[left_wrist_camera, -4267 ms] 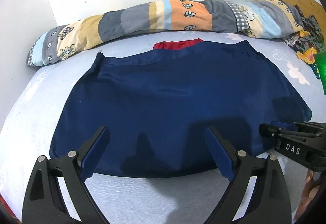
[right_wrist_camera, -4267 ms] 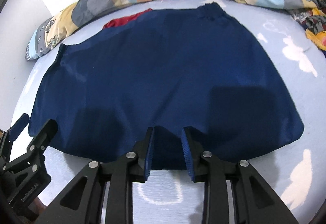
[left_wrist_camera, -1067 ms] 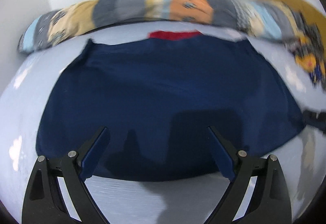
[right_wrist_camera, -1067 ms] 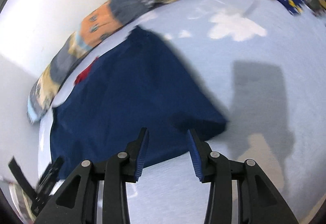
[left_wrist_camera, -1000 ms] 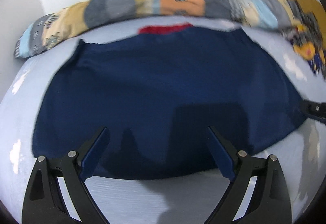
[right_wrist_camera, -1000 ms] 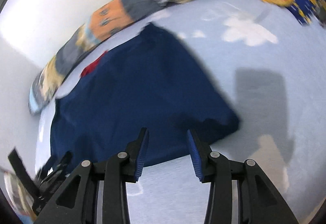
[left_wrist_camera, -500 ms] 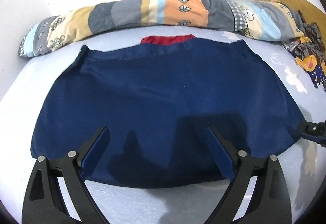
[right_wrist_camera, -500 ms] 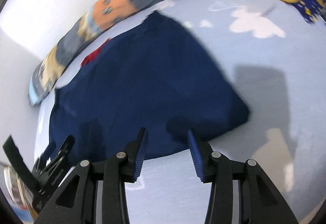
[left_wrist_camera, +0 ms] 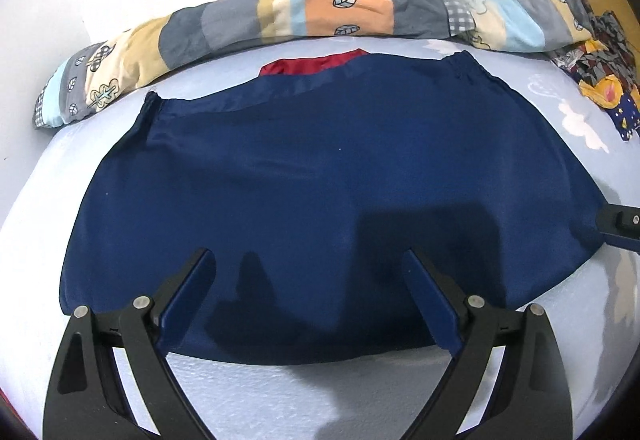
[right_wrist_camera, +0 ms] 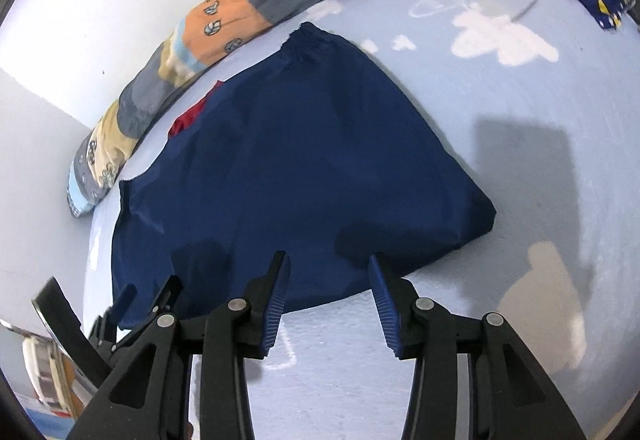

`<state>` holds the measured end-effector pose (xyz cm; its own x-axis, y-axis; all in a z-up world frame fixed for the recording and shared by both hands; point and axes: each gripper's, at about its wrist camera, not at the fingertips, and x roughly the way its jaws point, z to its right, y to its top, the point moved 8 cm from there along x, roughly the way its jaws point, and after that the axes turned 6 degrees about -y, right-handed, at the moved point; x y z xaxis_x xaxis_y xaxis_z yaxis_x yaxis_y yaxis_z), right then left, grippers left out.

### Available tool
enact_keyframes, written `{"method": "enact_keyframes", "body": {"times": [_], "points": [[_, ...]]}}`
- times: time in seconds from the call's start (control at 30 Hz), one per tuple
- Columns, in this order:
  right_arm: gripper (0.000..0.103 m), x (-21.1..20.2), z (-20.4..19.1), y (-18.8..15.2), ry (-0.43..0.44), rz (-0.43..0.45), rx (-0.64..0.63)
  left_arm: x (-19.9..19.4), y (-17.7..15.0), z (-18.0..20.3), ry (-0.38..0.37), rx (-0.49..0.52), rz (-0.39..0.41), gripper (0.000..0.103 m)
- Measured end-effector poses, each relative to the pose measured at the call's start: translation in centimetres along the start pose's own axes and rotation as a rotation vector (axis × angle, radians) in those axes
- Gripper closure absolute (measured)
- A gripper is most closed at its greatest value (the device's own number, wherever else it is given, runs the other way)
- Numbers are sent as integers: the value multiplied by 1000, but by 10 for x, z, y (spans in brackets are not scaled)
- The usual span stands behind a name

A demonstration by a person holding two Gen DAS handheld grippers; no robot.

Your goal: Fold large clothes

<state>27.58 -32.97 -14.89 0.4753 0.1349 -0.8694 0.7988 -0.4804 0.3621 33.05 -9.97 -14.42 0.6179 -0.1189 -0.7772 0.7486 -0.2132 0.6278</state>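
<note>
Since 4.3 s ago the right gripper [right_wrist_camera: 328,272] has swung from the hem's middle toward the right corner, and its fingers have parted further. Left gripper [left_wrist_camera: 308,280] hovers over the near hem, fingers spread wide, gripping nothing. Navy garment [left_wrist_camera: 320,175] lies flat on the bed [left_wrist_camera: 320,392], waistband toward the patchwork quilt [left_wrist_camera: 320,7], a red lining [left_wrist_camera: 316,63] showing there. Judgement: spreading done; no fold made yet, all folds remain.
</note>
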Motion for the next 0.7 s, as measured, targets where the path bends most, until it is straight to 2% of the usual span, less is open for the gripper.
{"method": "enact_keyframes", "body": {"times": [0.2, 0.7], "points": [[59, -1, 5, -1, -3, -8, 7, 8, -2, 0, -2, -7, -26, 8], [59, -3, 5, -1, -1, -6, 8, 7, -3, 3, 13, 11, -20, 8]]}}
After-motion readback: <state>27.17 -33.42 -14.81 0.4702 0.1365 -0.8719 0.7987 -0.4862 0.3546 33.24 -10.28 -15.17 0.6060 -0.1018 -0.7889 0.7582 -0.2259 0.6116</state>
